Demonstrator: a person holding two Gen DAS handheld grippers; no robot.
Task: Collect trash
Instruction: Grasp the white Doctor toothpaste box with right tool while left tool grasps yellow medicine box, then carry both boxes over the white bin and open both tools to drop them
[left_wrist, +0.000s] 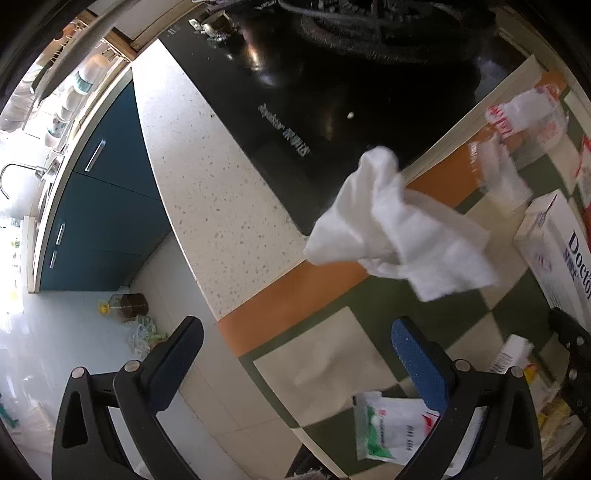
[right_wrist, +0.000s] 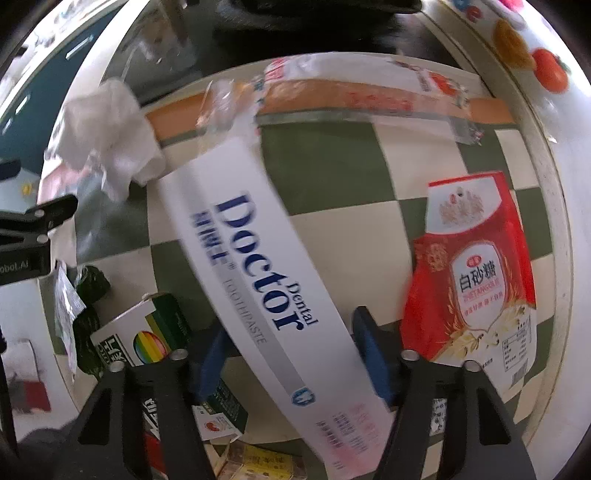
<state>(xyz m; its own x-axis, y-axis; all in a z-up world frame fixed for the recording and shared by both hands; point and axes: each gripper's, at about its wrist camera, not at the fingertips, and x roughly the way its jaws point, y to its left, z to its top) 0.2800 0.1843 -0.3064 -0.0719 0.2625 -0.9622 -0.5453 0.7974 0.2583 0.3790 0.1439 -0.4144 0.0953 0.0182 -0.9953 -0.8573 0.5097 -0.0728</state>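
Note:
A crumpled white tissue (left_wrist: 402, 229) lies on the checkered cloth (left_wrist: 332, 369) beside the black cooktop (left_wrist: 314, 92); it also shows in the right wrist view (right_wrist: 107, 136). My left gripper (left_wrist: 295, 354) is open and empty, a little short of the tissue. My right gripper (right_wrist: 291, 354) is shut on a long white "Dental Doctor" toothpaste box (right_wrist: 258, 266), which also shows at the right edge of the left wrist view (left_wrist: 557, 251). A clear plastic wrapper (left_wrist: 524, 122) lies beyond the tissue.
A red sugar bag (right_wrist: 472, 280) lies right of the box. A green-and-white carton (right_wrist: 147, 332) and small packets sit at the lower left. A white sachet (left_wrist: 391, 428) lies near my left gripper. The counter edge (left_wrist: 192, 221) drops to the floor at left.

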